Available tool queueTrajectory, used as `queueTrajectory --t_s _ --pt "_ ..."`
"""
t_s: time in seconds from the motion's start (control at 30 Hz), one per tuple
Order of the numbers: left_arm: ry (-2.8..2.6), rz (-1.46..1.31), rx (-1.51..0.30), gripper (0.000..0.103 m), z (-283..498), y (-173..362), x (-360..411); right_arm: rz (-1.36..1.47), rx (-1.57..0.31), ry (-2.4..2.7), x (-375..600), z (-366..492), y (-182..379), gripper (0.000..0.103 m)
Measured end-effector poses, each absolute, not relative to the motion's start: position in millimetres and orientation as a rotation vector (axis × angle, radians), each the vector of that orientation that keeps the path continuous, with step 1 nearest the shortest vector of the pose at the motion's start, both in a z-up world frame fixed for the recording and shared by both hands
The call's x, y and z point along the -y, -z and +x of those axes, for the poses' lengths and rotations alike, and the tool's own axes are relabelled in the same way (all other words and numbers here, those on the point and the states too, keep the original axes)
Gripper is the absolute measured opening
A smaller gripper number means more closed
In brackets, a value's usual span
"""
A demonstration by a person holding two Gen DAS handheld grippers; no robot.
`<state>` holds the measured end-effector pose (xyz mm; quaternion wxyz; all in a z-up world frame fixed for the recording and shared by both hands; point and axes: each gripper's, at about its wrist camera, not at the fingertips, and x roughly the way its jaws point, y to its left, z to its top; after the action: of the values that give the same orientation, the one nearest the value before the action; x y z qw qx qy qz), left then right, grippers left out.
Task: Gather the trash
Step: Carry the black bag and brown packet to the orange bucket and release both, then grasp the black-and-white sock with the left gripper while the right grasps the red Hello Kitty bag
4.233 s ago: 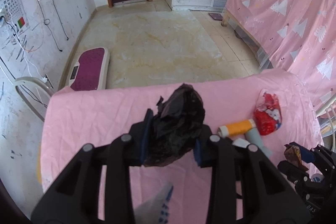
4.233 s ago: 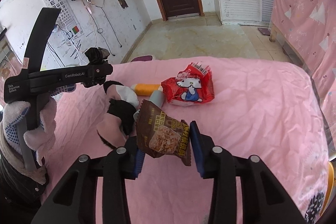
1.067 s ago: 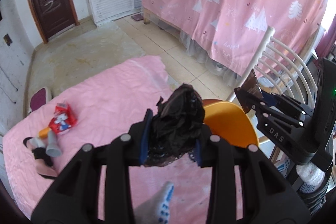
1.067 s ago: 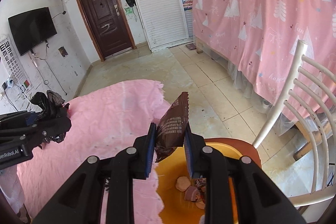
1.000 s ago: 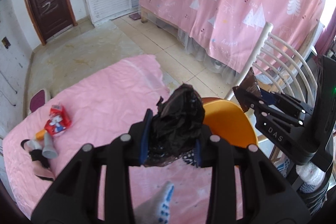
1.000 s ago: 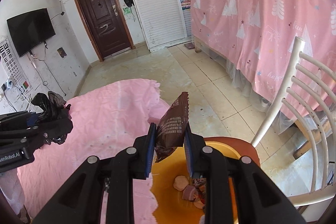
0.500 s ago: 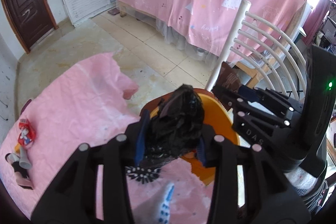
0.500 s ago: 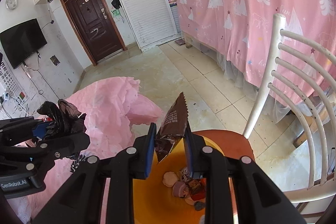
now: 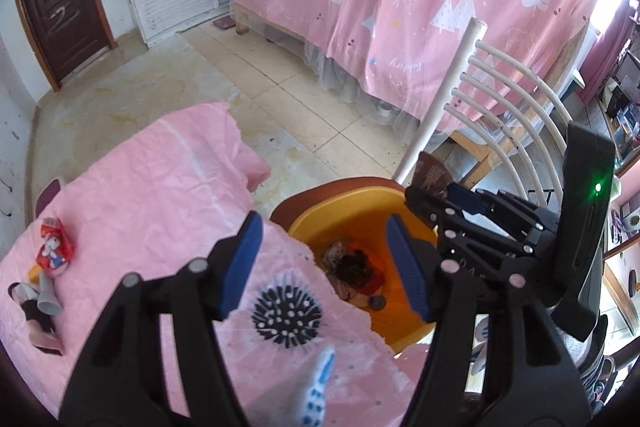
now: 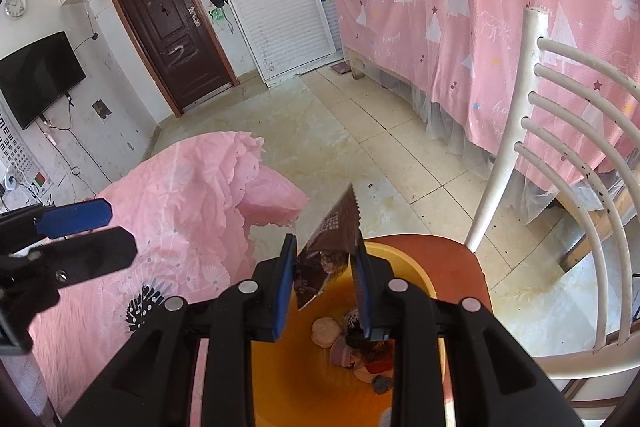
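Bin (image 9: 320, 215) on chair seat (image 10: 452, 259) right of counter (image 9: 152, 195); black bag (image 9: 354, 265) in bin, packets (image 9: 52, 247) on counter's far left.

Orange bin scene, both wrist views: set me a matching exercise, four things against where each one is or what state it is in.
Things:
1. left gripper
2. brown snack wrapper
3. black plastic bag
4. red snack packet

Places or states:
A. lying on the pink bedcover, far from the orange bin
B. open and holding nothing, above the bin
C. inside the bin, among other scraps
D. clamped in the right gripper, above the bin

Pairs: 1-B, 2-D, 3-C, 4-A
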<state>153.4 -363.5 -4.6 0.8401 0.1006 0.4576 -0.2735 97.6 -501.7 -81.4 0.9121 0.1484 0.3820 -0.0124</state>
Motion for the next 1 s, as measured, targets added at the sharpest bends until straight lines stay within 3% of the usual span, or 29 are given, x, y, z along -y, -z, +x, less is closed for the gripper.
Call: queueTrajectory --t_s 0.4,1.0 --pt "0.518 0.137 -0.934 0.062 155.6 -9.2 305.7 0.252 -0.786 -0.006 463.3 113.8 63.8 0.025" --pt "0.319 0.027 -0.889 0.062 170.0 -23.6 162.0 0.094 -0.795 -0.177 328.6 170.2 34.6 0.033"
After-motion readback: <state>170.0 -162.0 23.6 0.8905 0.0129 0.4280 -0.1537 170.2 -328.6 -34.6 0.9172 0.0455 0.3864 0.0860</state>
